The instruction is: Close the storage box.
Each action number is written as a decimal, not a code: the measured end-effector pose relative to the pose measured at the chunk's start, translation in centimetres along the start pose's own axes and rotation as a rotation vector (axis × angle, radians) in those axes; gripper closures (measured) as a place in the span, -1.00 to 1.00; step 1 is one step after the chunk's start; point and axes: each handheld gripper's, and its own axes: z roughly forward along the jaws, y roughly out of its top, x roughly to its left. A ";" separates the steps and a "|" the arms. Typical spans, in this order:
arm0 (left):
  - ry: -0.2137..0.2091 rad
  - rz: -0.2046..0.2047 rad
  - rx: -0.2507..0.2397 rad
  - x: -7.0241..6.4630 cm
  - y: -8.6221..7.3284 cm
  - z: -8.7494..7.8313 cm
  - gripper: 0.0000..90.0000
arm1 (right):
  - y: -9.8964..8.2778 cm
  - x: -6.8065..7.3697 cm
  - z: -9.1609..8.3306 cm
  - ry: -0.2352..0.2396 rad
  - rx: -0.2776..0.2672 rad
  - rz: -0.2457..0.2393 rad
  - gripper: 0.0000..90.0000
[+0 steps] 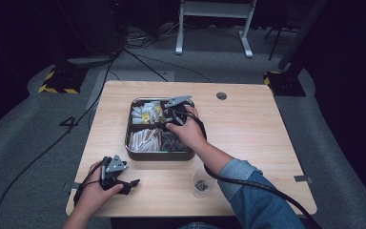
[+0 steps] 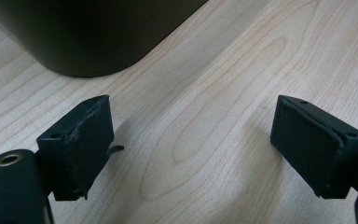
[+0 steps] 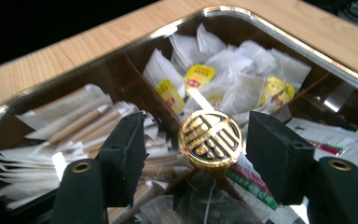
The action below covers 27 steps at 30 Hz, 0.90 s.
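Observation:
A metal tray [image 1: 157, 156] with several compartments stands mid-table. My right gripper [image 1: 170, 116] hangs over its middle. In the right gripper view a round gold knob [image 3: 210, 138] with a black pattern sits between the two black jaws of that gripper [image 3: 196, 149]. There is a gap on each side of the knob and the pads do not press on it. Tea bags with yellow tags [image 3: 242, 88] lie behind it, and paper sticks [image 3: 74, 121] to the left. My left gripper [image 1: 131, 185] rests near the table's front left, open [image 2: 191, 149] over bare wood.
A small clear cup [image 1: 200, 183] with something dark in it stands in front of the tray, near the right forearm. The tray's dark wall [image 2: 88, 37] is close ahead of the left gripper. A round grommet [image 1: 221, 96] sits in the far tabletop.

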 end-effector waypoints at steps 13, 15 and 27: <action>-0.009 -0.005 -0.002 0.3 0.0 0.0 -0.70 | 1.3 0.6 -4.8 0.036 -0.081 -0.055 -0.22; -0.009 -0.005 -0.002 0.3 0.0 0.0 -0.70 | 1.3 0.5 -5.6 0.034 -0.085 -0.061 -0.23; -0.006 -0.009 -0.002 0.2 0.0 0.0 -0.68 | 0.8 -0.7 -10.7 0.047 -0.133 -0.069 -0.23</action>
